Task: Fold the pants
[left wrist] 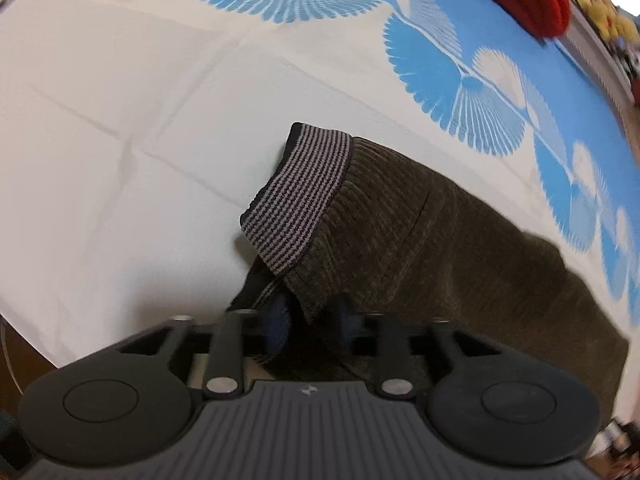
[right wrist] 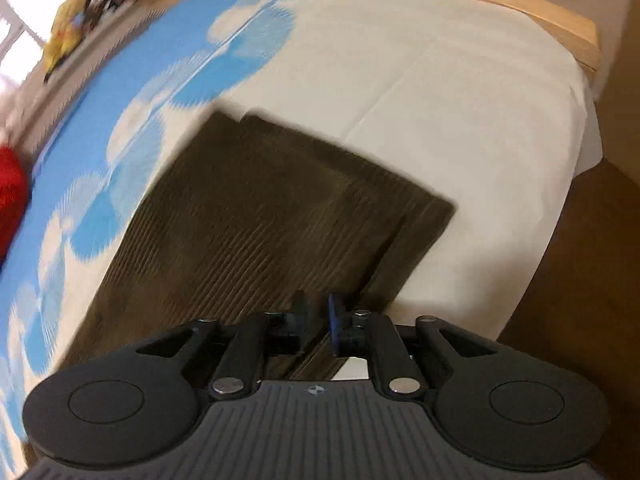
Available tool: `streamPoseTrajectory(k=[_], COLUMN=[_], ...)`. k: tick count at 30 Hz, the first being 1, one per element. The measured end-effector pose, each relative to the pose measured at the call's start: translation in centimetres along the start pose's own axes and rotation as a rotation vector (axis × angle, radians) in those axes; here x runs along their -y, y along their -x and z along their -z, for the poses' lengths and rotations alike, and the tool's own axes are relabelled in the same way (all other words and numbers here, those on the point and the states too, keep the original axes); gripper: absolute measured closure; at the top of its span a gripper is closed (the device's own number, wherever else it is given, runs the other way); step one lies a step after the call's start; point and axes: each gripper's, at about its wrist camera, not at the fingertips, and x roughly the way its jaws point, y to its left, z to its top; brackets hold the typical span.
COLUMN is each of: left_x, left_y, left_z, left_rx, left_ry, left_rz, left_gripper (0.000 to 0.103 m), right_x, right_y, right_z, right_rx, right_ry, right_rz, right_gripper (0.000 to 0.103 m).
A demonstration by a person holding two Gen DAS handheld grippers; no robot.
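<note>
On the white-and-blue bedsheet (left wrist: 100, 128) the brown corduroy pants (right wrist: 256, 216) lie lengthwise, legs stacked with hems slightly offset at the far end; the left gripper (left wrist: 312, 316) pinches fabric just below the striped waistband (left wrist: 300, 196), which is lifted and curling over, and the right gripper (right wrist: 318, 320) sits narrow on the near side edge of the legs, seemingly nipping cloth, though blur leaves that uncertain. Judgement: carry both pinches at equal height and pace, keep the cloth taut between them, land waistband square on hems. Slack will likely skew the stacked legs further.

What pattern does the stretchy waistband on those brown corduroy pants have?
Fine grey and black stripes on the waistband, clearest in the left wrist view.
</note>
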Motion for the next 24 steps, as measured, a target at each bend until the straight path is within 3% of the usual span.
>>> streamPoseTrajectory(k=[1,2,3,7,8,9,10,11,13,15,17,19,22,24], left_x=[0.0,0.0,0.0,-0.5,-0.5,-0.6,-0.6,-0.6,0.0,0.4,0.5,0.1,0.5,1.1], left_y=[0.0,-0.1,-0.2,-0.9,-1.1,-1.2,-1.3,-1.3,-0.6,1.0,2.5,2.7,1.2,0.1], left_z=[-0.1,-0.2,-0.3,-0.9,-1.0,-1.0,-1.0,-0.9,-0.7,-0.3,0.4,1.2,2.2,2.8], left_rx=[0.002,0.007,0.010,0.008,0.006,0.003,0.000,0.000,0.034,0.081,0.116,0.085,-0.016,-0.062], left_ry=[0.016,0.025,0.034,0.066,0.064,0.058,0.050,0.041,-0.001,-0.030,-0.055,-0.069,-0.177,-0.277], left_rz=[0.002,0.001,-0.009,-0.059,-0.069,-0.076,-0.073,-0.058,-0.067,-0.048,-0.021,-0.003,-0.046,-0.096], left_gripper=[0.057,0.053,0.049,0.049,0.050,0.058,0.066,0.083,0.086,0.091,0.094,0.094,0.094,0.087], right_x=[0.7,1.1,1.1,0.4,0.0,-0.5,-1.0,-1.2,-2.7,-4.1,-4.4,-3.7,-1.5,-0.4], right_y=[-0.4,-0.8,-1.1,-2.6,-3.2,-3.3,-3.3,-3.2,-2.3,0.0,2.9,3.9,2.2,0.0], right_z=[-0.5,-0.9,-1.0,-1.3,-1.2,-1.4,-1.5,-2.0,-2.0,-2.2,-2.2,-2.1,-2.7,-2.9], right_rx=[-0.007,-0.006,-0.007,-0.012,-0.016,-0.011,-0.004,0.002,0.049,0.148,0.251,0.291,0.231,0.142], right_ry=[-0.050,-0.090,-0.111,-0.123,-0.117,-0.096,-0.058,-0.030,0.043,0.098,0.083,0.050,-0.022,-0.036], right_rz=[-0.005,-0.004,-0.010,0.007,0.018,0.049,0.100,0.120,0.154,0.121,0.065,0.066,0.145,0.173], right_gripper=[0.061,0.058,0.058,0.058,0.067,0.078,0.097,0.098,0.100,0.101,0.101,0.101,0.101,0.100])
